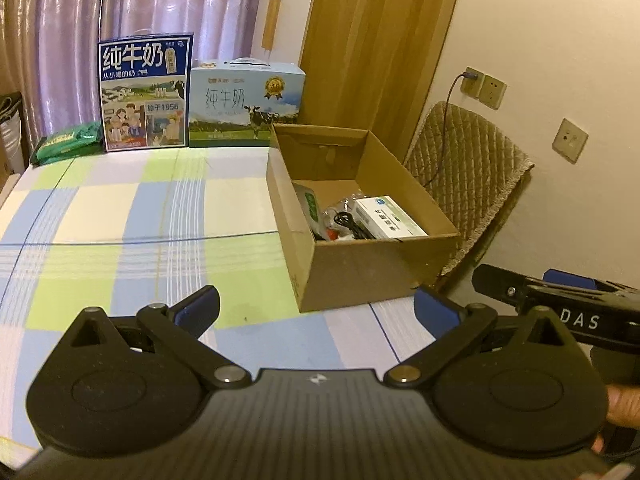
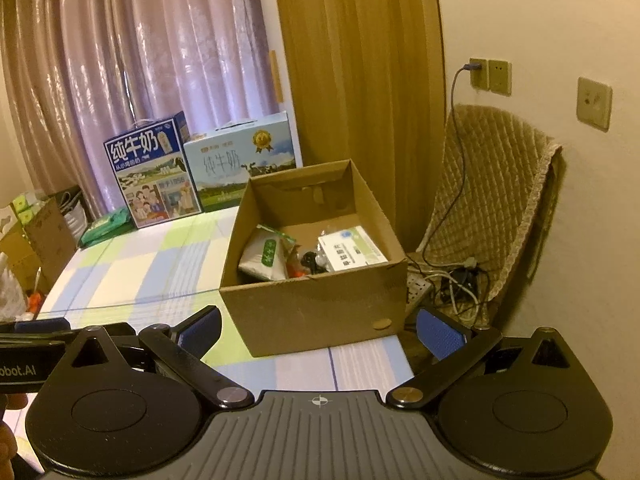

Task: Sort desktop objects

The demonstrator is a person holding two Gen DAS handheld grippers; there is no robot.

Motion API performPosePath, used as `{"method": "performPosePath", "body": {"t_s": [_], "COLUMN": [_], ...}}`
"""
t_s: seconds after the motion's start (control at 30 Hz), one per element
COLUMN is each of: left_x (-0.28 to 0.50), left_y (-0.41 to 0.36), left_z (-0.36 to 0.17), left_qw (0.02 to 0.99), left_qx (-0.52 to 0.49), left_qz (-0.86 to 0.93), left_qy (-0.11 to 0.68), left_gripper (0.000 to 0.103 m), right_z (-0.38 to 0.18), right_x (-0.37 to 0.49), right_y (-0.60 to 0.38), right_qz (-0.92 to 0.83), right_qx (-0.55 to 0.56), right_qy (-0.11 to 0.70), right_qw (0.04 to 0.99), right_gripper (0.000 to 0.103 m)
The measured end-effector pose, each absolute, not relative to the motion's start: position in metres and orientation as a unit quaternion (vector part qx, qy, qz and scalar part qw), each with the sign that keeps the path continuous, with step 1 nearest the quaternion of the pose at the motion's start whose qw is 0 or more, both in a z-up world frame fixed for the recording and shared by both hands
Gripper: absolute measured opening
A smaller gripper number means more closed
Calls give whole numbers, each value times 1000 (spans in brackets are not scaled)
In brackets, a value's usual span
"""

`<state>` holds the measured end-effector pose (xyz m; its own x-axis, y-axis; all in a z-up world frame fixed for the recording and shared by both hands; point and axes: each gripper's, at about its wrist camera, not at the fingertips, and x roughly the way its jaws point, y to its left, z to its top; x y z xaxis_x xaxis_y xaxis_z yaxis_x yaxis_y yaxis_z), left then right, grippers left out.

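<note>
Cardboard box (image 2: 316, 312) holds several items; two milk cartons (image 1: 146, 92) behind.

The left gripper (image 1: 318, 314) and the right gripper (image 2: 320, 326) both hover with blue-padded fingers (image 1: 200, 306) spread wide and empty, side by side just short of the cardboard box (image 2: 316, 308), a bare hand (image 1: 622, 406) showing behind the right one.
</note>
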<state>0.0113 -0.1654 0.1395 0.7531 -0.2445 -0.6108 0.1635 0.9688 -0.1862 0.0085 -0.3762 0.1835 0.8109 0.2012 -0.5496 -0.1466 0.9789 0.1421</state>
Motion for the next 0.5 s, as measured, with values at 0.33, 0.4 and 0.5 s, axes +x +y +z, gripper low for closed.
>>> {"method": "performPosePath", "body": {"t_s": [0.33, 0.4, 0.5], "left_x": [-13, -14, -16], "left_y": [-168, -166, -164], "left_z": [145, 147, 149], "left_qw": [938, 938, 940], "left_qx": [-55, -54, -55], "left_qz": [-106, -104, -100], "left_qy": [326, 325, 323], "left_gripper": [102, 102, 102], "right_z": [195, 196, 195], "right_x": [-18, -21, -21], "right_y": [-373, -372, -373], "right_qz": [81, 74, 70], "right_qx": [25, 11, 10], "right_qy": [279, 274, 275], "right_qw": [957, 959, 959], "right_gripper": [101, 101, 101]}}
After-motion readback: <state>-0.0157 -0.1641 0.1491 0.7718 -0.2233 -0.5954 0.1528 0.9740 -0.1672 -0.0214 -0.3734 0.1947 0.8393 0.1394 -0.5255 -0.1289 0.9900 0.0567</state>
